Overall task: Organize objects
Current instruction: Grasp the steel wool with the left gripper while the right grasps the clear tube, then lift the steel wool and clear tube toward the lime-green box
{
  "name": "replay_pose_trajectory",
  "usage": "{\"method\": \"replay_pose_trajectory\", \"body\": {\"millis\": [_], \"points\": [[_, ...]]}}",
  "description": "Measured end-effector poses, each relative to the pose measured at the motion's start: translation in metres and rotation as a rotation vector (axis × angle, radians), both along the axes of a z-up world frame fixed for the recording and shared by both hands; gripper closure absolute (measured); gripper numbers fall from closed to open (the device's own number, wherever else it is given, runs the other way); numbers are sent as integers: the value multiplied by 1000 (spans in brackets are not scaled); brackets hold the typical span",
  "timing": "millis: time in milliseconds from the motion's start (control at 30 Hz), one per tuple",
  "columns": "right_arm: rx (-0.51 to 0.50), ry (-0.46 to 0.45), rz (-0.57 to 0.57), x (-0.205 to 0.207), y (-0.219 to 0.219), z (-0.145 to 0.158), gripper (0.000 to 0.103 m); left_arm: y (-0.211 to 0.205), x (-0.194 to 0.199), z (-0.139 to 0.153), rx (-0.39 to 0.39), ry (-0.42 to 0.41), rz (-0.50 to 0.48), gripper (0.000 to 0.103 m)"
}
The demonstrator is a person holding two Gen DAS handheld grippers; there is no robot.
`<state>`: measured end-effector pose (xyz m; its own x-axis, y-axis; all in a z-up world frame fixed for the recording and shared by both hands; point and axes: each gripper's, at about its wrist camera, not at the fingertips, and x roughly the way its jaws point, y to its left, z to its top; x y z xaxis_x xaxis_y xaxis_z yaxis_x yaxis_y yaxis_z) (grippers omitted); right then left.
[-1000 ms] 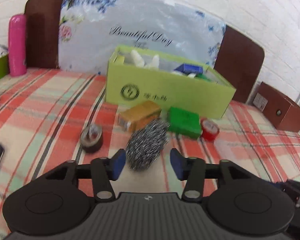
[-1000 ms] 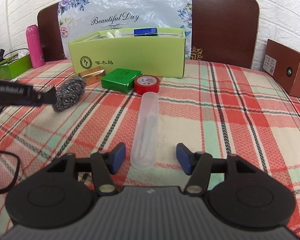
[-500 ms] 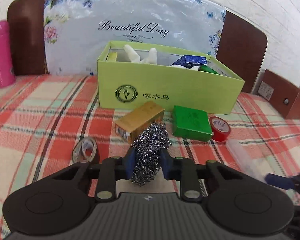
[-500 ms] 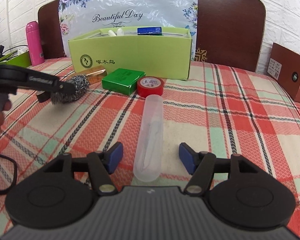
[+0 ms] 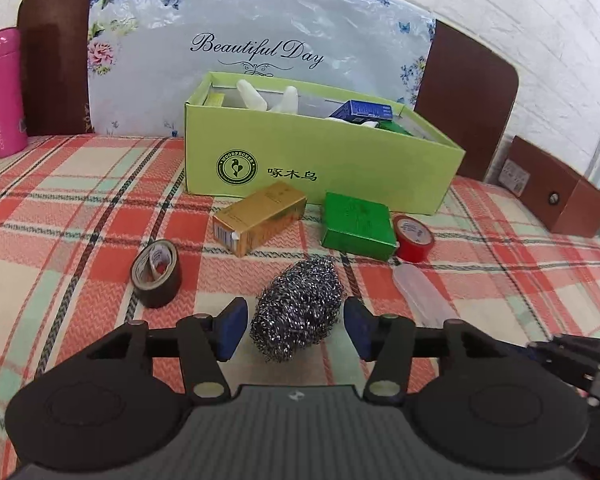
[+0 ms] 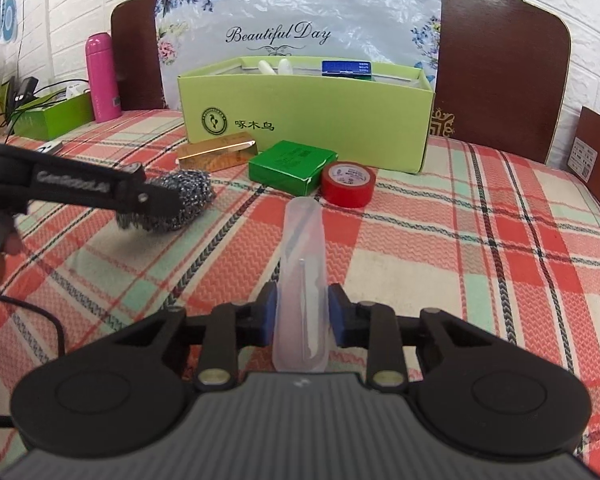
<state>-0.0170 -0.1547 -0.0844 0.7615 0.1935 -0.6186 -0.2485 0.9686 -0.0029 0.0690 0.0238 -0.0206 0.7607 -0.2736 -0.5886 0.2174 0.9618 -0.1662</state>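
On the plaid cloth (image 5: 80, 200): two tape rolls (image 5: 157, 279), one scourer (image 5: 298, 308), one tube (image 6: 302, 280).

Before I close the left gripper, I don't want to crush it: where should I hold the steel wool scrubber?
Grip the steel wool scrubber across its narrower middle, coming from its near end. It lies lengthwise between the open left gripper pads, so they meet its long sides. It looks springy; close gently.
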Motion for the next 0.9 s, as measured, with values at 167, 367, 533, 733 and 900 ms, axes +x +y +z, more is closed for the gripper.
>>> {"method": "replay_pose_trajectory", "body": {"millis": [167,367,533,733,900], "points": [[4,-1,-6,0,-1,0,75,-1,10,-6,-18,32,-11,54],[-2,-8,-7,5,1,-2,76,-2,9,-7,-12,38,-19,58],[4,-10,4,4,1,1,76,2,3,1,-35,42,-36,65],[67,-94,10,2,-6,28,76,5,-2,36,-76,-35,-45,65],[107,-180,11,14,-14,58,76,5,3,66,-101,-108,-45,65]]}}
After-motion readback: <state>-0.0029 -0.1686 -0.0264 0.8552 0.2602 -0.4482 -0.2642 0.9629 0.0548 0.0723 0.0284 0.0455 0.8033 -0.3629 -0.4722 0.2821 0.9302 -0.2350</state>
